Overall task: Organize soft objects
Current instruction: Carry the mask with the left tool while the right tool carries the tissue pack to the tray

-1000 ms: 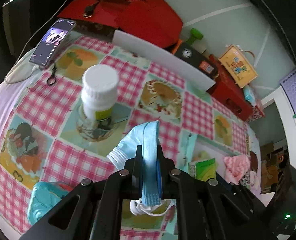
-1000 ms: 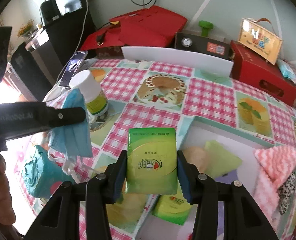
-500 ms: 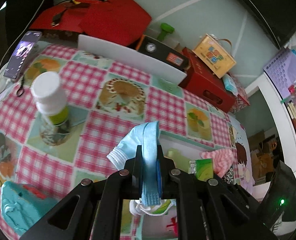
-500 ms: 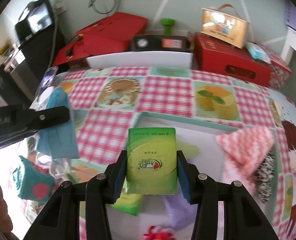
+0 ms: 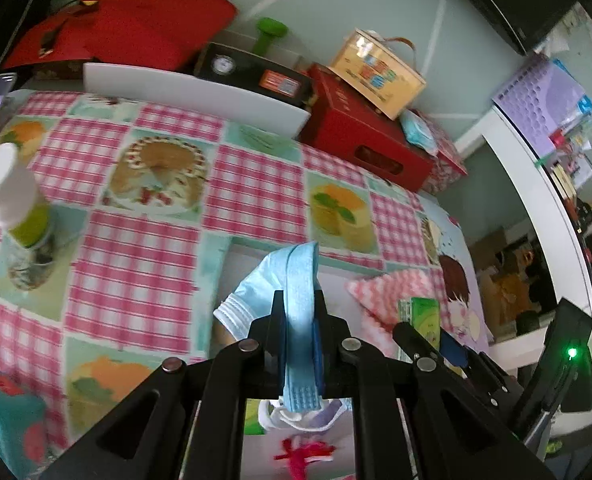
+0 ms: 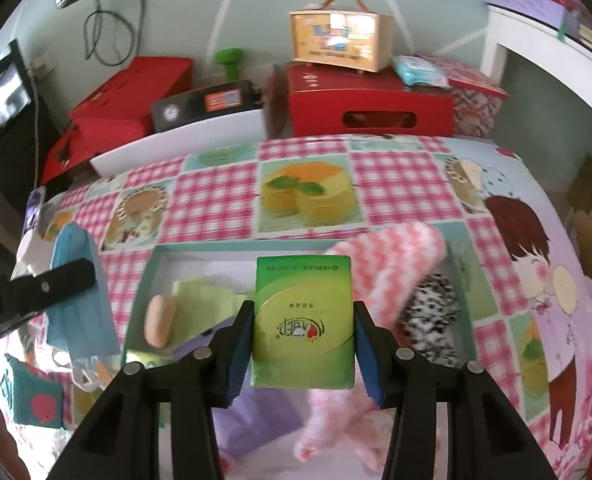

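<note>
My left gripper (image 5: pixel 299 320) is shut on a light blue face mask (image 5: pixel 292 280) and holds it above the near left part of a white tray (image 6: pixel 152 276); the mask also shows in the right wrist view (image 6: pixel 78 300). My right gripper (image 6: pixel 304 328) is shut on a green tissue pack (image 6: pixel 304 320) and holds it over the middle of the tray; the pack also shows in the left wrist view (image 5: pixel 424 318). In the tray lie a pink-and-white fluffy cloth (image 6: pixel 392 264), a black-and-white speckled cloth (image 6: pixel 432 312), a pale green cloth (image 6: pixel 204 300), a tan oval piece (image 6: pixel 159 320) and a purple cloth (image 6: pixel 256 416).
A checked tablecloth (image 5: pixel 136 264) covers the table. A white-capped bottle (image 5: pixel 12 204) stands at the left. A teal pouch (image 6: pixel 32 396) lies near the left front. Red boxes (image 6: pixel 368 100) and a white board (image 5: pixel 192 96) line the far edge.
Both grippers have moved right with their loads, from over the cloth near the bottle to over the tray. The bottle has slid to the left edge of the left wrist view.
</note>
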Action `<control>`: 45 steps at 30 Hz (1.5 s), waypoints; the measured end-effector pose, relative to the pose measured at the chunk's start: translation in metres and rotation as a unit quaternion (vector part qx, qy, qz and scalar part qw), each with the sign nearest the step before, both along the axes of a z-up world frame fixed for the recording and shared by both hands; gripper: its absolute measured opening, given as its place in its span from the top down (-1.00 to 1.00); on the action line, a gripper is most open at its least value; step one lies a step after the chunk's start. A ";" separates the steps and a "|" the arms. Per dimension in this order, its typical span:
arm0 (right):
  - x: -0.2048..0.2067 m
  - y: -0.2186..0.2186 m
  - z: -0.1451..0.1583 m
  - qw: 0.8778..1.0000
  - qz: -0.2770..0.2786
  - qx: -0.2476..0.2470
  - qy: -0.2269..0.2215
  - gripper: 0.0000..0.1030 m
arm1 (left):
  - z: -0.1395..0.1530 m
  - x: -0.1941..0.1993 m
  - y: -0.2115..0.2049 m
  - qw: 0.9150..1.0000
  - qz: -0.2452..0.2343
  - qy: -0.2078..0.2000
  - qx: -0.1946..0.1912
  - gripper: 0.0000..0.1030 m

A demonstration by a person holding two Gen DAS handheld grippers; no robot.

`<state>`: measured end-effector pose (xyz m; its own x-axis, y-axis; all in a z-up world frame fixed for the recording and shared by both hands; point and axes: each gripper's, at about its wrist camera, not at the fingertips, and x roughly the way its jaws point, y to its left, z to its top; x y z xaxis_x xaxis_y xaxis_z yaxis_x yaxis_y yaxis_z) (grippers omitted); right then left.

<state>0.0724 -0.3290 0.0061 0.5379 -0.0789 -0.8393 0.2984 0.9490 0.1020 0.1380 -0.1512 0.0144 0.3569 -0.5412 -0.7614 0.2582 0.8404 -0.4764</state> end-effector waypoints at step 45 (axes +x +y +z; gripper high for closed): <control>0.008 0.001 -0.025 0.999 0.024 -0.010 0.044 0.03 | -0.061 -0.002 -0.029 0.993 -0.060 0.098 0.001 0.47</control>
<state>0.0803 -0.3277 -0.0185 0.4648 -0.0723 -0.8825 0.2602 0.9638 0.0580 0.1355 -0.1807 -0.0462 0.1358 -0.5691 -0.8110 0.2588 0.8105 -0.5255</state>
